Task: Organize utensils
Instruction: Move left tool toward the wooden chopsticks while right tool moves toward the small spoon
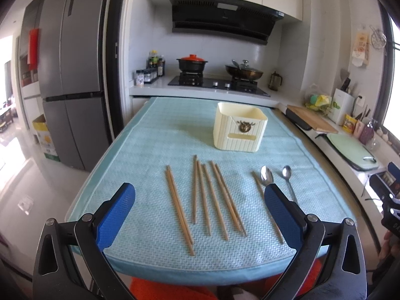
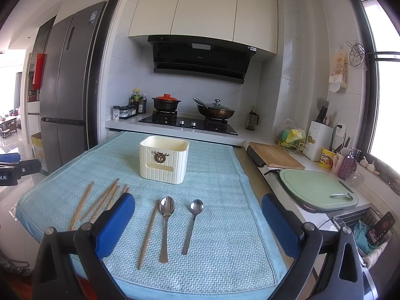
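Chopsticks (image 1: 200, 197) lie loose on the near half of the blue mat (image 1: 150, 135) covering the worktop, straight ahead of the left gripper (image 1: 200, 215), which hovers low over the near edge with its blue fingers (image 1: 115, 215) spread wide and empty. The right gripper (image 2: 197, 221) is likewise released and level, framing one more chopstick (image 2: 148, 235) just beside the larger spoon (image 2: 166, 222) and the smaller spoon (image 2: 192, 222). Farther back, apart from them all, stands a cream holder (image 2: 163, 160), with a stove (image 2: 187, 122) and a wooden board (image 2: 273, 156) beyond.
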A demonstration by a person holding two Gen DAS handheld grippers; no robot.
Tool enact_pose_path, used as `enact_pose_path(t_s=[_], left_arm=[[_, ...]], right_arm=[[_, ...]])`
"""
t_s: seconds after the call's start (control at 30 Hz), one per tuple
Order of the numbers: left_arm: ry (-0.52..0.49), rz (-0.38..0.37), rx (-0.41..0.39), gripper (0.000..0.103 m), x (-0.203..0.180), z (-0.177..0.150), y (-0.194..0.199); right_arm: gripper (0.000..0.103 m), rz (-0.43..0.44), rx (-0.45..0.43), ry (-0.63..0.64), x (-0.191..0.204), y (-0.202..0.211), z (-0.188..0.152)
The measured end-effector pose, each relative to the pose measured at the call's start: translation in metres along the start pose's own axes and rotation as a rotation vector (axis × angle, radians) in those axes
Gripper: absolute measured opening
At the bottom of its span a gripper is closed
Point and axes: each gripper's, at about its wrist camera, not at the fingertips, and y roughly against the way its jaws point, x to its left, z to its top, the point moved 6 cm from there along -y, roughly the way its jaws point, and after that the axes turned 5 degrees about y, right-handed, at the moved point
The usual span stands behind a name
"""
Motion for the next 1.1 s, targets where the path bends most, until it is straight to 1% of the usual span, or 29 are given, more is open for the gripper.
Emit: enact_pose_path(t_s=[0.13, 0.27, 0.43, 0.6, 0.77, 0.93, 1.1], left_arm=[[-0.005, 0.029, 0.017, 0.103, 0.007, 0.002, -0.016], [0.02, 0.071, 0.052, 0.103, 0.026, -0.002, -0.037], [0.047, 0.126, 0.146, 0.103, 0.051, -0.019, -0.076], [0.026, 0.189, 0.229, 0.103, 0.068, -0.036, -0.121], [0.01, 0.211, 0.313, 0.103, 0.077, -0.051, -0.163], [0.007, 0.25, 0.351, 0.103, 0.084, -0.056, -0.185], [0.025, 0.262, 0.375, 0.103, 0.092, -0.062, -0.195]], right_arm=[[0.103, 0.018, 0.048, -0.034, -0.007, -0.021, -0.006], [0.103, 0.016, 0.113, -0.034, -0.008, -0.042, -0.017], [0.103, 0.041, 0.184, -0.038, -0.001, -0.061, -0.032], [0.103, 0.061, 0.242, -0.021, 0.006, -0.076, -0.045], [0.103, 0.085, 0.308, -0.047, 0.007, -0.092, -0.059], [0.103, 0.088, 0.333, -0.055, 0.008, -0.098, -0.064], [0.103, 0.096, 0.34, -0.043, 0.012, -0.101, -0.062]])
